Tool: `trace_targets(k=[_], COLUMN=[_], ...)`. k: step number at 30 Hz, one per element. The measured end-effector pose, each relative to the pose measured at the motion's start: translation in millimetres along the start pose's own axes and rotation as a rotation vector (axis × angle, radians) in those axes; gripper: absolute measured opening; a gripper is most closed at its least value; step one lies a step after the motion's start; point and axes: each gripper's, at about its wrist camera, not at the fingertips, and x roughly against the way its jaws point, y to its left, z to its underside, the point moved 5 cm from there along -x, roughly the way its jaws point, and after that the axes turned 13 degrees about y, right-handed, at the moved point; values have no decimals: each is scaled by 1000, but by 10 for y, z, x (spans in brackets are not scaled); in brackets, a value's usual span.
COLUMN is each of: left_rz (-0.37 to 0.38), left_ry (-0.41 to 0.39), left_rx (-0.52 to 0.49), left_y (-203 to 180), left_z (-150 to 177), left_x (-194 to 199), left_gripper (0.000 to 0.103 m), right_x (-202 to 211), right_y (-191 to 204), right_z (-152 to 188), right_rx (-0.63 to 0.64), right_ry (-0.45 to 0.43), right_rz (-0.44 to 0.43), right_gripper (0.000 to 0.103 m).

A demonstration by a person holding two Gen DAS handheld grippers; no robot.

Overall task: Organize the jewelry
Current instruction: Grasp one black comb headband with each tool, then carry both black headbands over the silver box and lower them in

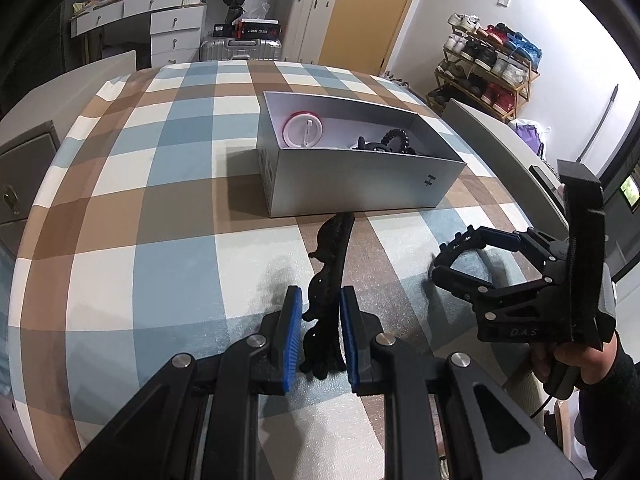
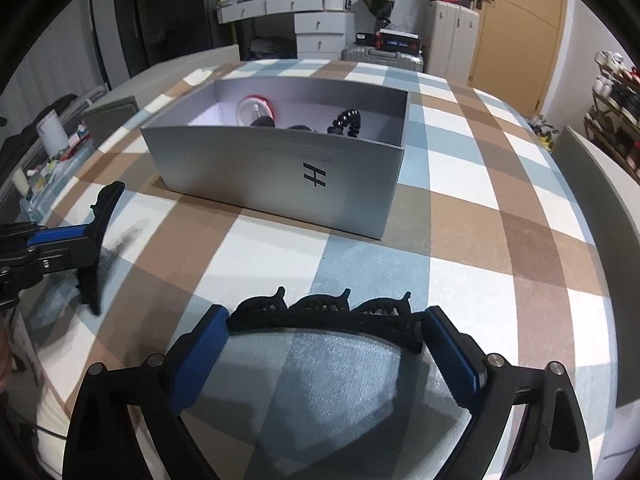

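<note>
1. My left gripper (image 1: 320,328) pinches one black clip (image 1: 330,276); its long axis points forward, straight at the box (image 1: 360,184).
2. My right gripper (image 2: 326,346) holds a second clip (image 2: 324,312) by its two ends, jaws wide, long axis across them.
3. The box stands ahead of both; I judge the left nearer.

Lighting was even, daylight-ish; soft shadow left of the box (image 1: 352,168). Heavy fisheye warp, black vignetted corners. Centre sharp, edges smeared.
</note>
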Motion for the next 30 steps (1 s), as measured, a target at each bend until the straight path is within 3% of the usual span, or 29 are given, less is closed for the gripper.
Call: trace_targets(k=[11,14,18,23,26,27,30], left_rz=[14,7,-80,-72,-51,-60,-120], left_ry=[-26,30,77,115,123,130,134], left_rx=[-2,-16,-53,-60,-60,-59,-57], left_y=[-17,-45,-76,-66,-79,-81,-75], left_z=[-57,-76,-108,-140,-151,-144,-145], left_x=[76,-45,-226,-348,-346,-355,-340], left_gripper=[14,17,29,29,22,13,9], right_x=[476,583,654,691,704,709,718], right_y=[21,25,68,119,101,90,50], right_z=[-84,-142,-160,-154,-176,-178,-222], right_rx=[-49,-54,-33,-4,1,0,-6], right_ry=[-138,-171,-201,-223,-233,-237,-245], right_rz=[-141,-159,-163,-170,-172,-174,-182], right_gripper=[97,97,97,97,97,97,97])
